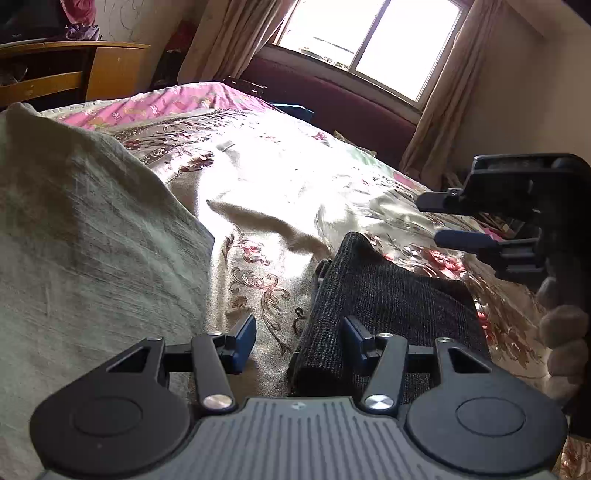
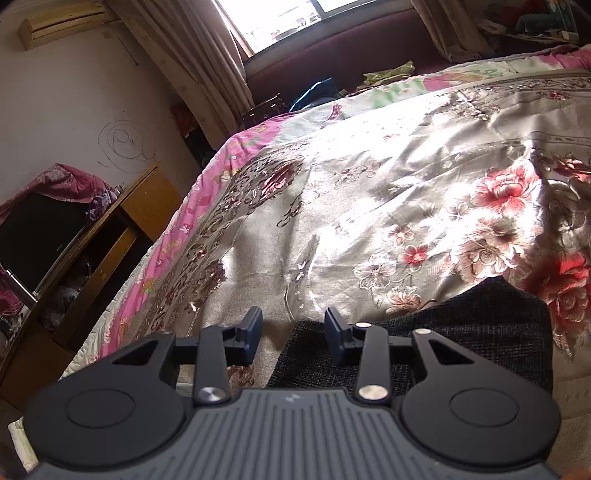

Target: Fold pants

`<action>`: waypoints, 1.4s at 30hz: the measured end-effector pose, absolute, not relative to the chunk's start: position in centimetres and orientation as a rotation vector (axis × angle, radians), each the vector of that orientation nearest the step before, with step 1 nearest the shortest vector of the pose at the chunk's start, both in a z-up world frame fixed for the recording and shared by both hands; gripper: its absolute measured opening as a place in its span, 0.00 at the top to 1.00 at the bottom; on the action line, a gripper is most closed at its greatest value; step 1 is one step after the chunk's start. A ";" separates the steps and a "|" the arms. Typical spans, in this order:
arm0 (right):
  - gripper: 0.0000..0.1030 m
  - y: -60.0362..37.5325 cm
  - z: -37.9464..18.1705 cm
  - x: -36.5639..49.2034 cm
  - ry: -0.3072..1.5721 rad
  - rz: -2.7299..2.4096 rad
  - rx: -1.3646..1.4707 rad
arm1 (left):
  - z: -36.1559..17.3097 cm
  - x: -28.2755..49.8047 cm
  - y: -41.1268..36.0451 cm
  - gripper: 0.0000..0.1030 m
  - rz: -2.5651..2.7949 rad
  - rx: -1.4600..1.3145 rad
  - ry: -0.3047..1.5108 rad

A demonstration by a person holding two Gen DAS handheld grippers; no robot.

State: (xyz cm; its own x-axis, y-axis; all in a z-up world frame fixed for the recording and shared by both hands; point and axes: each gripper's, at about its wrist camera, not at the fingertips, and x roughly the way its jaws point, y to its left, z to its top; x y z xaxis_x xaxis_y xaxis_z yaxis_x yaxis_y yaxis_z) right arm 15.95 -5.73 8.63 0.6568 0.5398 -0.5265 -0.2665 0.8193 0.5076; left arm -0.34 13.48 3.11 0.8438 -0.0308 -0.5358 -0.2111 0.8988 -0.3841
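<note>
The dark charcoal pants (image 1: 391, 295) lie folded in a compact stack on the floral bedspread (image 1: 266, 177). My left gripper (image 1: 300, 336) is open and empty, its right finger over the stack's left edge. My right gripper (image 1: 430, 219) shows at the right of the left wrist view, open, above the stack's far right side. In the right wrist view the pants (image 2: 461, 332) lie at the lower right, and my right gripper (image 2: 291, 334) is open and empty over their left edge.
A grey-green cloth (image 1: 81, 236) is heaped on the bed at the left. A wooden desk (image 2: 122, 236) stands beside the bed. A window (image 1: 369, 33) with curtains and a dark red sofa (image 1: 332, 96) are beyond the bed's far edge.
</note>
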 end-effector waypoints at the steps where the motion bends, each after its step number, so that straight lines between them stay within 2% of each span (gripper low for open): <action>1: 0.62 -7.1 8.7 15.2 0.706 0.452 0.409 | 3.4 -0.6 13.5 0.37 0.120 -0.438 0.544; 6: 0.60 -14.0 7.0 11.1 0.666 0.308 0.364 | 5.9 -2.4 12.7 0.35 0.179 -0.336 0.392; 9: 0.60 -16.4 4.6 10.4 0.705 0.277 0.411 | 6.7 -0.9 10.0 0.33 0.122 -0.171 0.395; 14: 0.60 -17.6 -0.2 10.7 0.770 0.283 0.521 | 4.5 3.3 7.8 0.33 0.038 -0.053 0.549; 17: 0.59 -17.8 -2.6 9.6 0.752 0.315 0.587 | 1.9 4.6 7.4 0.28 0.024 -0.030 0.662; 18: 0.59 -18.0 -2.5 9.5 0.750 0.335 0.574 | 2.1 4.7 7.5 0.22 0.029 -0.037 0.656; 19: 0.58 -18.2 -2.2 9.6 0.752 0.348 0.560 | 2.4 4.6 7.6 0.21 0.034 -0.043 0.656; 24: 0.57 -19.1 0.1 8.0 0.736 0.379 0.571 | 3.4 3.3 6.5 0.22 0.045 0.020 0.660; 28: 0.50 -16.9 -0.9 5.7 0.847 0.398 0.469 | 2.5 3.1 5.2 0.19 0.038 0.119 0.705; 31: 0.50 -18.0 -1.7 5.5 0.899 0.401 0.587 | 3.3 3.5 5.9 0.17 0.039 0.070 0.737; 37: 0.50 -20.6 -0.3 4.6 0.773 0.368 0.628 | 5.7 2.5 5.2 0.18 0.032 0.159 0.674; 42: 0.50 -21.1 -0.9 6.3 0.742 0.377 0.660 | 6.2 4.1 6.2 0.17 -0.009 0.072 0.686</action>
State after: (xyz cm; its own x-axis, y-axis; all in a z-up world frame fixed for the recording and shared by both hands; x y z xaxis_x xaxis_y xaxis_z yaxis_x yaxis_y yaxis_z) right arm 6.30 -21.12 -0.87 0.6849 0.5326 -0.4973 -0.0871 0.7374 0.6699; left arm 4.09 6.21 6.16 0.7737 0.0152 -0.6333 0.0324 0.9975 0.0635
